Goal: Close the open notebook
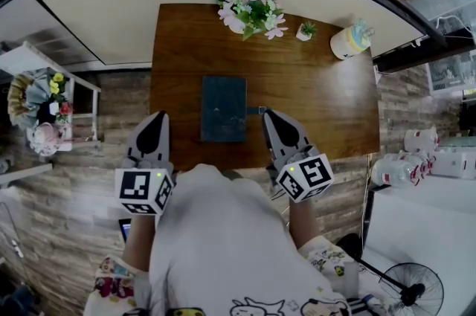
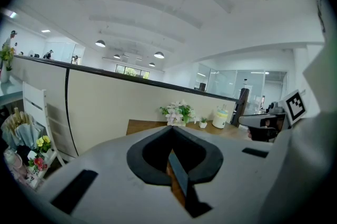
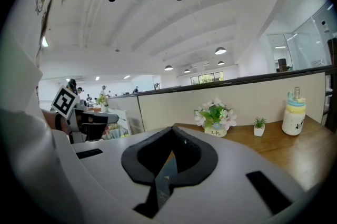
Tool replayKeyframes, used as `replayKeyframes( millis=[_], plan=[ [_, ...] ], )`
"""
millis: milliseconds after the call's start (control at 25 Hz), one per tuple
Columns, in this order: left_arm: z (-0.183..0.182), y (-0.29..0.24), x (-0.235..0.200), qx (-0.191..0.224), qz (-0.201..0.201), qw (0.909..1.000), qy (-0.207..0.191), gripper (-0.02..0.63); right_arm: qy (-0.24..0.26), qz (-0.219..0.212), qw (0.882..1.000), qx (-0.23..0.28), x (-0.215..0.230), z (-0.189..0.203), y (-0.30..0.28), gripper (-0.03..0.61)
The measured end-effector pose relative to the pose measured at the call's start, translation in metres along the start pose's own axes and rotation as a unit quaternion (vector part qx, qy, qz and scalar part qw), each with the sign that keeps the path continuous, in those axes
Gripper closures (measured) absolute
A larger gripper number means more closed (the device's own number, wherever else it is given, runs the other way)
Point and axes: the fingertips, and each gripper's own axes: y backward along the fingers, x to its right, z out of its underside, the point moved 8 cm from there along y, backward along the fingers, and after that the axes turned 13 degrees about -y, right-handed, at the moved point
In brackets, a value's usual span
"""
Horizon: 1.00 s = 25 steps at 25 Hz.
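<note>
A dark teal notebook lies flat with its cover down in the middle of the brown wooden table. My left gripper hovers at the table's near edge, just left of the notebook, jaws shut and empty. On the other side my right gripper sits close to the notebook's right edge, also shut with nothing in it. In the left gripper view a sliver of the notebook shows below the shut jaw tips. The right gripper view shows the same cover under its tips.
A pot of pink and white flowers, a tiny potted plant and a pale bottle stand along the table's far edge against a low partition wall. A white shelf with bouquets stands on the floor at the left.
</note>
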Motion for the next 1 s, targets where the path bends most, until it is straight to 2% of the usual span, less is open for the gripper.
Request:
replayKeyframes(
  millis=[440, 1000],
  plan=[
    [0.0018, 0.0036, -0.0015, 0.001, 0.004, 0.9999, -0.010, 0.612, -0.003, 0.003, 1.000, -0.002, -0.0031, 0.0004, -0.0007, 0.580],
    [0.0028, 0.0010, -0.0038, -0.004, 0.027, 0.9995, -0.017, 0.612, 0.000, 0.009, 1.000, -0.009, -0.0053, 0.0058, 0.0013, 0.580]
  ],
)
